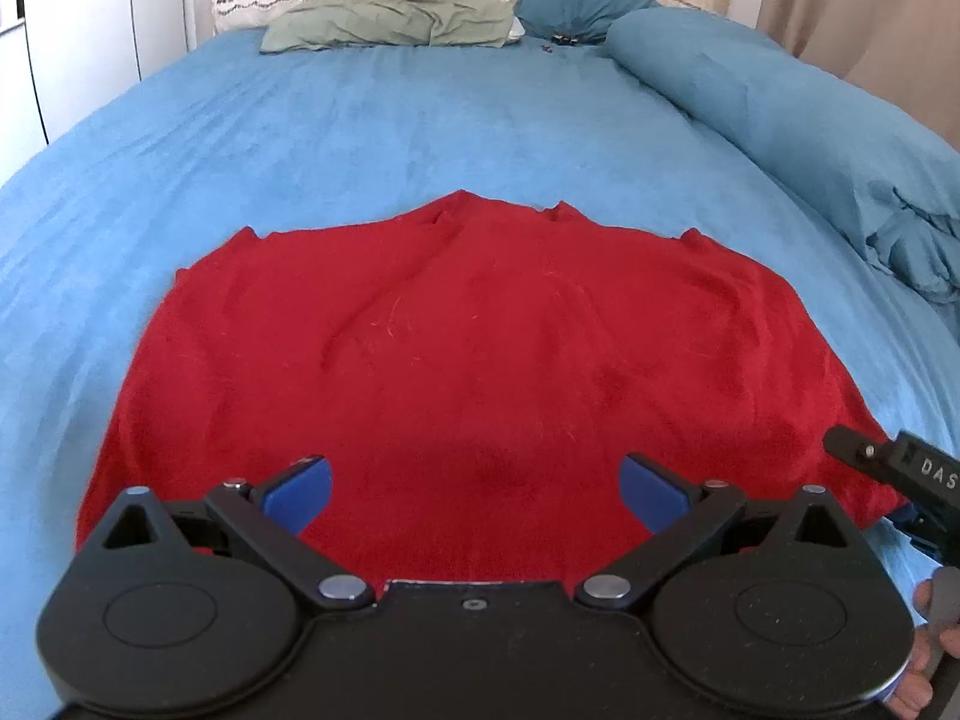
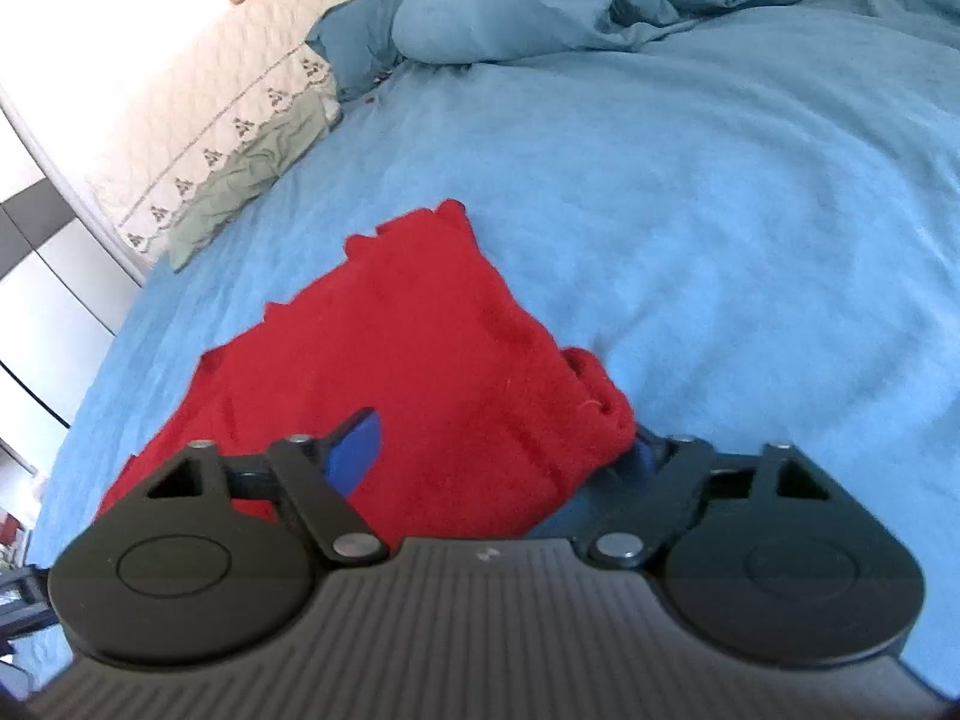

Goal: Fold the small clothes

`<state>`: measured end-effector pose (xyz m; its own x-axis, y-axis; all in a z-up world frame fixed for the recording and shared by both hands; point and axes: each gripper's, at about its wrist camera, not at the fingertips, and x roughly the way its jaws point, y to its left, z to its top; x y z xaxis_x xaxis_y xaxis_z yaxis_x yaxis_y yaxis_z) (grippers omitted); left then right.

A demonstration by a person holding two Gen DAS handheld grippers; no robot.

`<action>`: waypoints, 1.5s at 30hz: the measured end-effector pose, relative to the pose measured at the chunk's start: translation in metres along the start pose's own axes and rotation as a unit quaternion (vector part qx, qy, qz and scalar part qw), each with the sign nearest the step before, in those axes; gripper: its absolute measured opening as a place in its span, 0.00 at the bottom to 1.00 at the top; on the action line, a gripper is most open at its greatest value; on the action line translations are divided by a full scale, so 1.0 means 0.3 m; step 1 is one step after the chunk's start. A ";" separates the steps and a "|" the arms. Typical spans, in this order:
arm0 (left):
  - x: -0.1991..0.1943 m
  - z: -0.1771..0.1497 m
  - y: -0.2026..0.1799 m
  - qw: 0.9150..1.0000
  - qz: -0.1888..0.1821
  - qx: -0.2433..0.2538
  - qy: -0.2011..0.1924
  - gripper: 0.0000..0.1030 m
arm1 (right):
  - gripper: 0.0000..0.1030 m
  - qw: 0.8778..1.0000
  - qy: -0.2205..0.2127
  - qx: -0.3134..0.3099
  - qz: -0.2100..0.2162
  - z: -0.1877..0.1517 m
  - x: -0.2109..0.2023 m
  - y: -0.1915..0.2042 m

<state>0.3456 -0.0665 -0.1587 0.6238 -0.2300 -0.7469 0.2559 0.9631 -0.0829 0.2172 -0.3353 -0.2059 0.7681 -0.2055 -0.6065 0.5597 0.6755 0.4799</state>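
From the left wrist, one red garment (image 1: 474, 360) lies spread flat on the blue bedspread (image 1: 420, 132), three pillows at the headboard. The left gripper (image 1: 477, 489) hovers over its near hem, jaws wide apart, holding nothing.

From the right wrist, the right gripper (image 2: 510, 450) stands wide, the garment's bunched corner lying between its two blue pads (image 2: 354, 456).
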 end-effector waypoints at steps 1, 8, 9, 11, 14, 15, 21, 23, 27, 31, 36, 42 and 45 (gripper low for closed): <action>0.010 0.005 0.003 1.000 0.001 0.000 0.000 1.00 | 0.72 1.000 0.004 -0.005 0.001 0.009 0.005 0.006; 0.131 0.075 0.056 1.000 0.019 -0.014 0.014 1.00 | 0.56 0.999 0.032 -0.039 -0.002 0.023 0.048 0.022; 0.154 0.089 0.069 0.999 0.019 -0.024 0.018 1.00 | 0.52 0.999 0.032 -0.037 -0.002 0.025 0.052 0.018; 0.188 0.111 0.082 0.999 0.024 -0.034 0.022 1.00 | 0.36 0.999 0.033 -0.034 -0.003 0.038 0.058 0.015; 0.230 0.130 0.087 0.999 0.023 -0.036 0.028 1.00 | 0.25 0.998 0.042 -0.051 -0.001 0.063 0.054 0.048; 0.248 0.132 0.081 0.998 0.028 -0.031 0.037 1.00 | 0.24 0.997 0.043 -0.065 -0.005 0.069 0.049 0.069; 0.258 0.160 0.101 0.997 0.029 -0.011 0.067 1.00 | 0.21 0.996 0.032 -0.087 0.008 0.130 0.006 0.246; 0.213 0.173 0.163 0.997 0.034 -0.008 0.069 1.00 | 0.21 0.993 0.024 -0.108 0.031 0.152 -0.005 0.363; 0.100 0.166 0.329 0.997 0.044 -0.006 0.066 1.00 | 0.21 0.975 0.026 -0.185 0.122 0.142 -0.018 0.692; -0.007 0.083 0.530 0.996 0.051 -0.043 0.061 1.00 | 0.20 0.930 0.071 -0.294 0.207 -0.046 -0.001 0.975; 0.002 -0.066 0.627 0.992 0.086 -0.010 0.096 0.99 | 0.20 0.875 0.170 -0.411 0.191 -0.412 0.159 1.068; -0.046 -0.113 0.683 0.995 0.051 -0.034 0.075 0.99 | 0.46 0.866 0.173 -0.425 0.198 -0.440 0.156 1.062; -0.085 -0.118 0.680 0.996 0.048 -0.025 0.069 0.99 | 0.91 0.868 0.143 -0.426 0.213 -0.389 0.083 1.056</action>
<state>0.3557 0.1407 -0.1800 0.5352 -0.1188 -0.8363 0.1608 0.9863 -0.0372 0.3774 -0.0439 -0.1431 0.6721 0.2930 -0.6800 -0.2818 0.9505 0.1310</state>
